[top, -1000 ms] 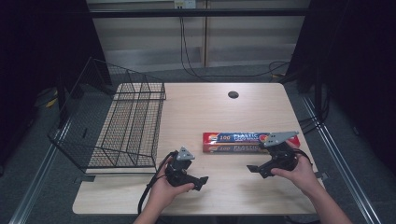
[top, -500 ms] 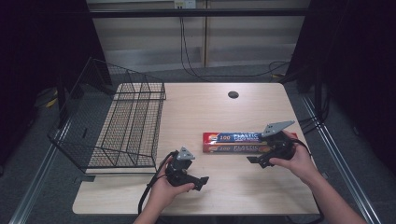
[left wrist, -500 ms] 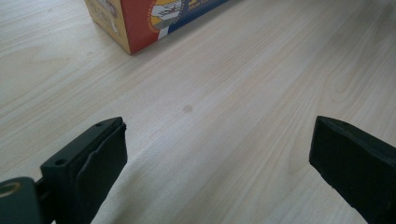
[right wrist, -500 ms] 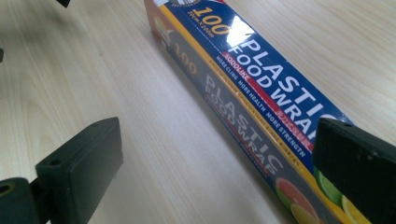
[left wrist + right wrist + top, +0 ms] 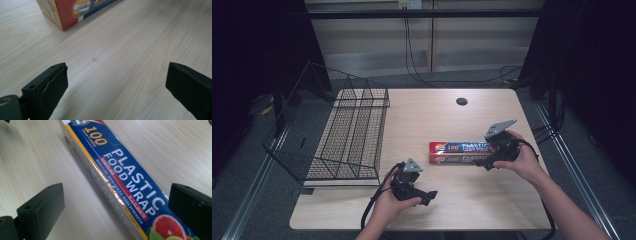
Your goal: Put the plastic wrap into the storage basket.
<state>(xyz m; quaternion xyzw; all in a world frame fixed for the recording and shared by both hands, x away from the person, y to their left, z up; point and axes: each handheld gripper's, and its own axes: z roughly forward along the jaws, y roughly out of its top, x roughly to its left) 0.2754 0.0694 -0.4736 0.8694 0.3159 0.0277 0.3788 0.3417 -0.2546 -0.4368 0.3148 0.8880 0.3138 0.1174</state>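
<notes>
A long red and blue box of plastic food wrap [image 5: 459, 152] lies flat on the wooden table [image 5: 452, 120], right of centre. My right gripper [image 5: 488, 163] is open and hovers over the box's right end, its jaws standing on either side of the box [image 5: 125, 180] without touching it. Near the table's front edge my left gripper [image 5: 428, 197] rests open, with bare wood between its jaws. One end of the box [image 5: 72, 11] shows at the top of the left gripper view, well beyond the jaws.
A black wire basket [image 5: 347, 135] stands on the table's left side and hangs over its left edge. A round cable hole [image 5: 461, 101] sits near the far edge. Bare wood lies between the two grippers.
My right gripper has moved left and forward along the box, from its right end to over it. The left gripper has stayed still.
</notes>
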